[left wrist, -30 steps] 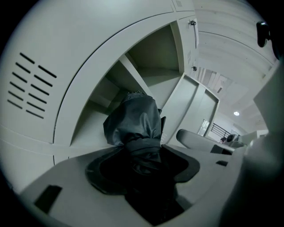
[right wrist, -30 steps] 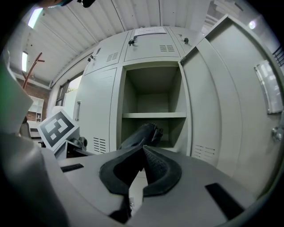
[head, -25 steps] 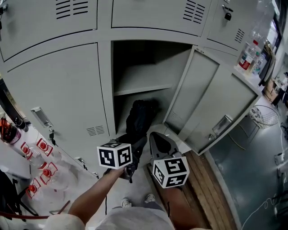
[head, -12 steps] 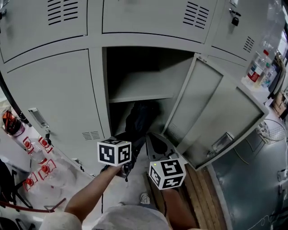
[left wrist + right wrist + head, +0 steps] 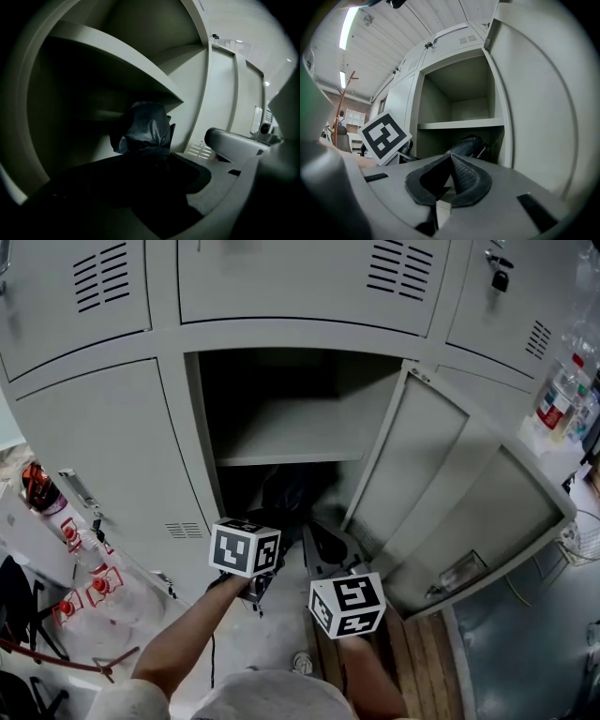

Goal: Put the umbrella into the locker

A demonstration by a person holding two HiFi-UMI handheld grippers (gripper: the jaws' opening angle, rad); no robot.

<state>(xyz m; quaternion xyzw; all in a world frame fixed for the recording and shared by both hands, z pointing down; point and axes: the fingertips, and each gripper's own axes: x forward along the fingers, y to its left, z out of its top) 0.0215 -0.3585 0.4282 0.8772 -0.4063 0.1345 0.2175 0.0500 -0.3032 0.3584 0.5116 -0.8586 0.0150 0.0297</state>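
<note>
Step, we judge: sliding umbrella (image 5: 143,126) into locker (image 5: 281,432) | left tool (image 5: 150,164) clamped on it; right tool (image 5: 451,159) jaws together, empty | next: push deeper, release.

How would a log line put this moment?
left gripper: gripping umbrella | umbrella: partly inside locker, under shelf | right gripper: shut, empty

Figure: the person's hand-held tools and clothing. The left gripper (image 5: 152,161) and right gripper (image 5: 451,161) have smooth grey moulded bodies. The right one's jaws carry black pads with a fine ribbed texture. The left cube (image 5: 245,547) and right cube (image 5: 348,604) are white with black square markers. Clothing is a pale short-sleeved shirt (image 5: 272,701) and a light shoe (image 5: 301,663).
</note>
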